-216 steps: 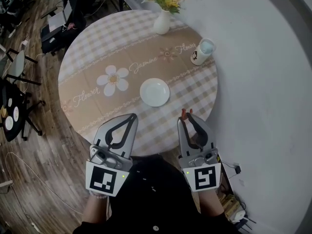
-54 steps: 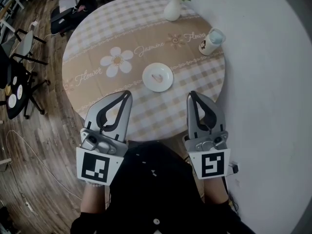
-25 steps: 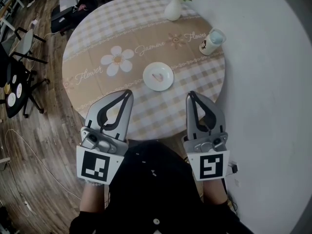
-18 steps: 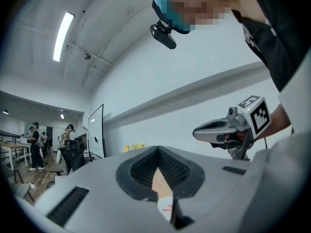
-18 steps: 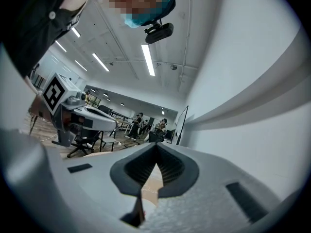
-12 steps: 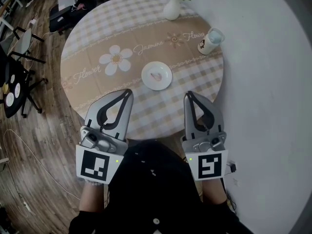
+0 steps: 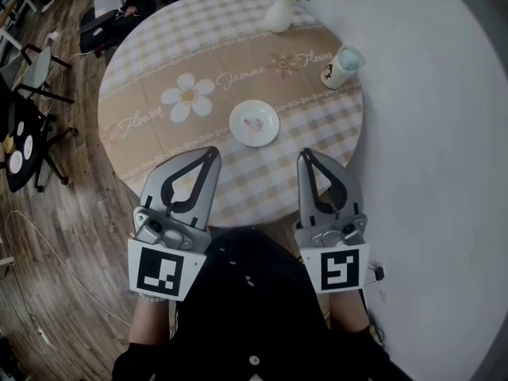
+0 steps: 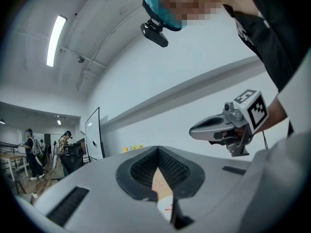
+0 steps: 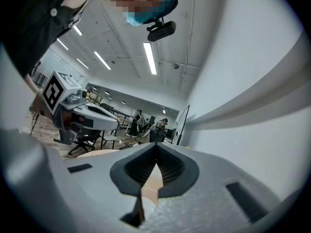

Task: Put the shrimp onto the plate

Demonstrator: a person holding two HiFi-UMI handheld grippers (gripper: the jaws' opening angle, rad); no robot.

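A small pink shrimp [image 7: 255,123] lies on the white plate [image 7: 240,116] near the middle of the round table. Both grippers hang over the table's near edge, short of the plate. My left gripper [image 7: 214,153] is shut with nothing in it, and its tips are left of and below the plate. My right gripper [image 7: 302,155] is also shut and empty, right of and below the plate. In the left gripper view the jaws [image 8: 158,150] meet, and only a sliver of table shows through them. The right gripper view shows its jaws [image 9: 156,147] closed the same way.
The checked cloth with flower print covers the table [image 7: 159,62]. A white vase of yellow flowers [image 7: 279,10] stands at the far edge and a cup [image 7: 337,67] at the far right. Chairs [image 7: 32,86] stand on the wooden floor to the left. A white wall runs along the right.
8.6 s ago my right gripper held the shrimp and the plate was empty; now the shrimp lies on the plate and that gripper is empty. In the last second little moved.
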